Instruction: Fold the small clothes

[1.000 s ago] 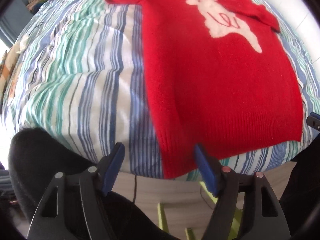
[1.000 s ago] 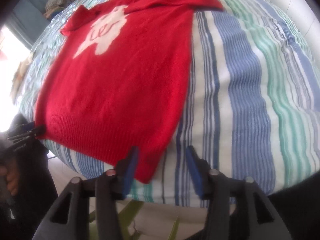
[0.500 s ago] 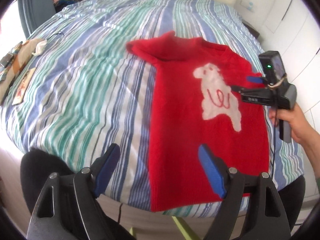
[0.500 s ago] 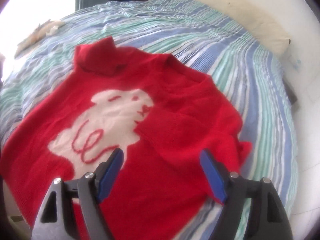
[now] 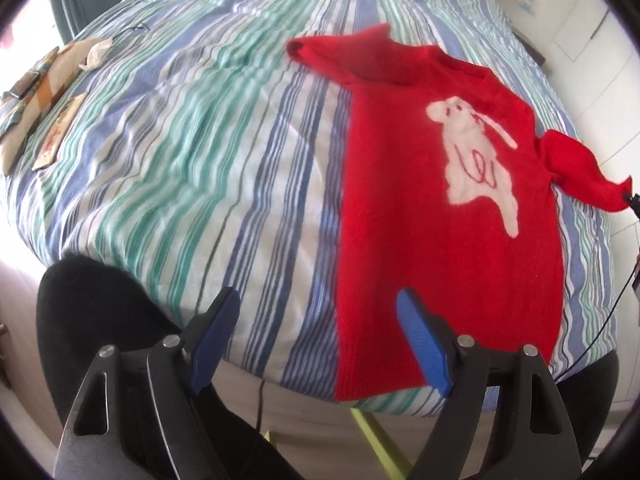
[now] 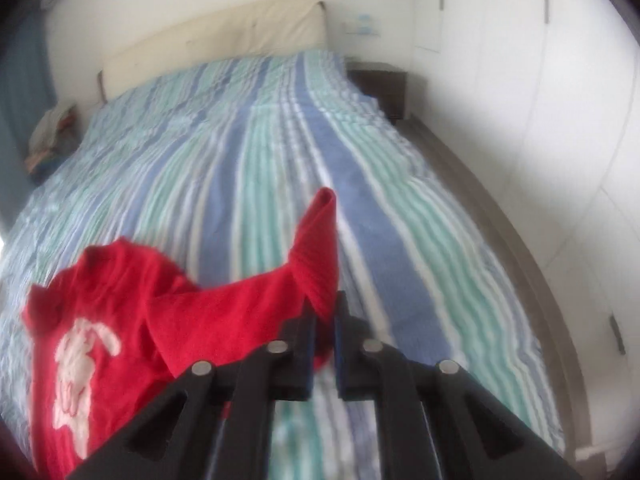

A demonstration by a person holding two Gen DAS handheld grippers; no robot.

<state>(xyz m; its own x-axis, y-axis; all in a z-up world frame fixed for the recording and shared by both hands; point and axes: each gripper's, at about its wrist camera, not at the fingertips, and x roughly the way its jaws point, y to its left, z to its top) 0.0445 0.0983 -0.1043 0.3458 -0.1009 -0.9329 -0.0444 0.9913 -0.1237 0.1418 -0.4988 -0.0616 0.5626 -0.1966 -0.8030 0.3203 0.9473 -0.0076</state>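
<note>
Striped bedding in blue, green and white covers the bed (image 5: 192, 152) that fills both wrist views; a cream headboard (image 6: 216, 36) and white wall panels close the far end.

Right gripper (image 6: 323, 320): we see its fingers (image 6: 304, 344) pressed nearly together, pinching the right sleeve (image 6: 316, 256) of the red sweater (image 5: 440, 240). The sleeve stands up from the pinch, cuff end uppermost, lifted off the bedding. In the left wrist view we see this same sleeve (image 5: 580, 168) stretched outward from the shoulder to the frame's right edge, where only a dark tip of the gripper shows.

Left gripper (image 5: 316, 340): fingers (image 5: 424, 348) spread wide, holding nothing. We see it hanging over the near edge of the bed, the right finger over the sweater's lower left part, the left finger over bare bedding.

The sweater lies face up near the foot of the bed, hem toward us at the mattress edge, collar away. A white animal motif (image 5: 476, 160) with red stitched loops sits on the chest. The left sleeve (image 5: 340, 52) lies flat on the bedding, angled out and away from the body.

Some patterned fabric pieces (image 5: 36, 100) lie well apart from the sweater at the bed's left side. A dark bedside cabinet (image 6: 380, 84) stands by the wall. The right wrist view is blurred.
</note>
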